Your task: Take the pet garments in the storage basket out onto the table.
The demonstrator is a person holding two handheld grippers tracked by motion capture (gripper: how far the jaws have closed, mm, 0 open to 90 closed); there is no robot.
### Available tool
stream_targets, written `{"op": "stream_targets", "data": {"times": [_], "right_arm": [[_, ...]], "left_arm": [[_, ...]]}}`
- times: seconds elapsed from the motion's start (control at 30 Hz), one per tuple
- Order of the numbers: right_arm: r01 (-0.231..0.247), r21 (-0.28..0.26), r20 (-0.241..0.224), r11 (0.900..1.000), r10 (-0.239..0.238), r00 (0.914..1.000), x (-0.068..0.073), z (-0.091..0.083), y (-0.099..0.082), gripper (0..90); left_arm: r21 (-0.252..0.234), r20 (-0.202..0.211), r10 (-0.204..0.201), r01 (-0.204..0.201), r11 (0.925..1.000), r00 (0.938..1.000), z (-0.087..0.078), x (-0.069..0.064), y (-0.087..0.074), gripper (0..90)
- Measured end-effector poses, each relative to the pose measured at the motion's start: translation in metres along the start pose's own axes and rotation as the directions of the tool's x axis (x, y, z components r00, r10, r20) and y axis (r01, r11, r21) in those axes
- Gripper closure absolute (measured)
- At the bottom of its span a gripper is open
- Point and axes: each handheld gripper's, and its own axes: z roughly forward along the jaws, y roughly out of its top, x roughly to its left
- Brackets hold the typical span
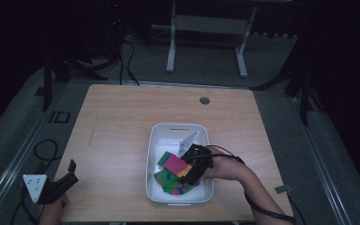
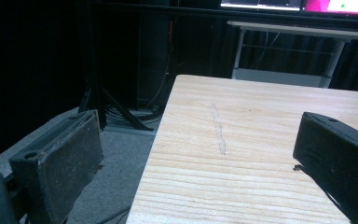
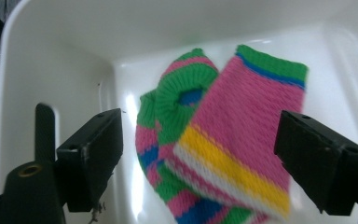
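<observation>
A bundle of striped socks (image 1: 173,173) in pink, green, blue and yellow lies in a white plastic bin (image 1: 168,131) on the wooden table (image 1: 122,117). My right gripper (image 1: 193,169) hangs over the bin with its jaws open on either side of the socks (image 3: 223,140), touching nothing. In the right gripper view the top sock is pink with a green cuff and yellow and white stripes. My left gripper (image 1: 65,180) rests at the table's front left corner, open and holding nothing. The left gripper view shows bare table (image 2: 242,140) between its fingers (image 2: 70,158).
A round cable hole (image 1: 204,100) sits near the table's far edge. A white table frame (image 1: 206,28) stands on the floor beyond. Cables (image 1: 42,150) lie on the floor to the left. The table's left edge (image 2: 154,154) drops off beside my left gripper.
</observation>
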Motion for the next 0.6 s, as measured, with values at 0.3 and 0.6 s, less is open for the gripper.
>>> {"op": "stream_targets", "data": {"times": [0.3, 0.6], "right_arm": [[0.032, 0.082, -0.009, 0.9961, -0.032, 0.9995, 0.001, 0.037, 0.021, 15.7], [0.071, 0.202, 0.022, 0.9769, -0.077, 0.9968, 0.005, 0.068, 0.019, 15.7]], "left_arm": [[0.0, 0.007, -0.006, 0.006, 1.0, 1.0, 0.0, 0.001, 0.0, 1.8], [0.001, 0.011, -0.009, 0.009, 1.0, 0.9999, 0.0, 0.001, 0.0, 1.8]]}}
